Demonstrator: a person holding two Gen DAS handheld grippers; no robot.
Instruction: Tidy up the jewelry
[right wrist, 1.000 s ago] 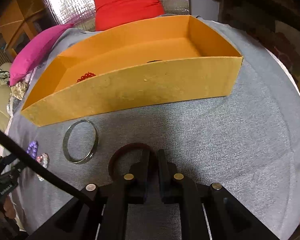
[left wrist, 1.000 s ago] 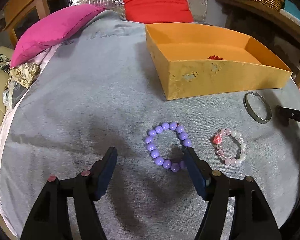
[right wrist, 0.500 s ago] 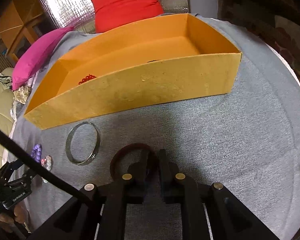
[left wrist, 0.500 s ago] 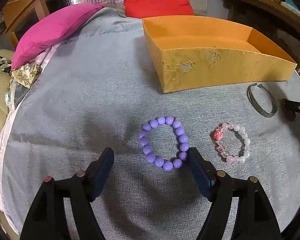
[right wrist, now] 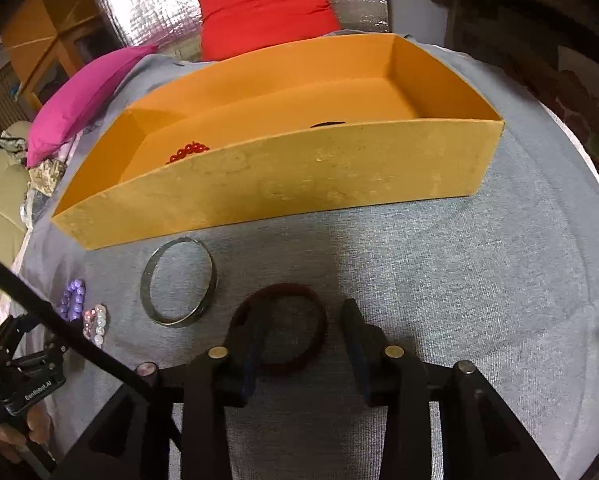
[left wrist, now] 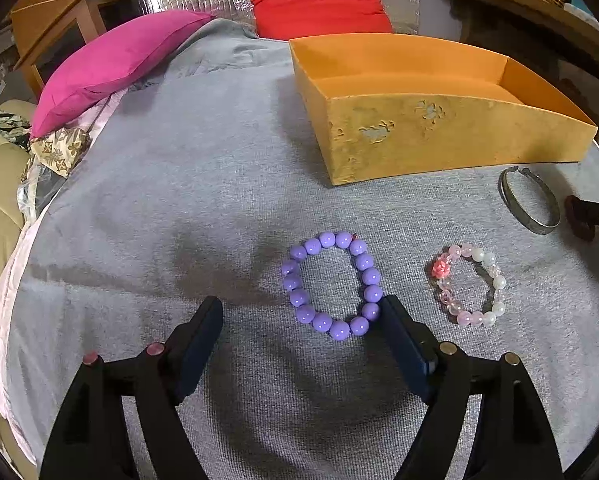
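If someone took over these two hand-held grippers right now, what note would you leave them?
Left hand-held gripper: open, empty, one finger beside the purple bead bracelet.
Right hand-held gripper: open, straddling the dark red bangle on the cloth.
Done: red bead bracelet and a dark item lie in the orange box.
Left: purple, pink-white bracelet, metal bangle and dark red bangle.

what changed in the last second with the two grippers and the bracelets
The right gripper opened: it was shut on the dark red bangle, and its jaws now stand apart with the bangle lying on the cloth. The left gripper, open throughout, eased back from the purple bracelet. The bracelets and orange box stayed put.
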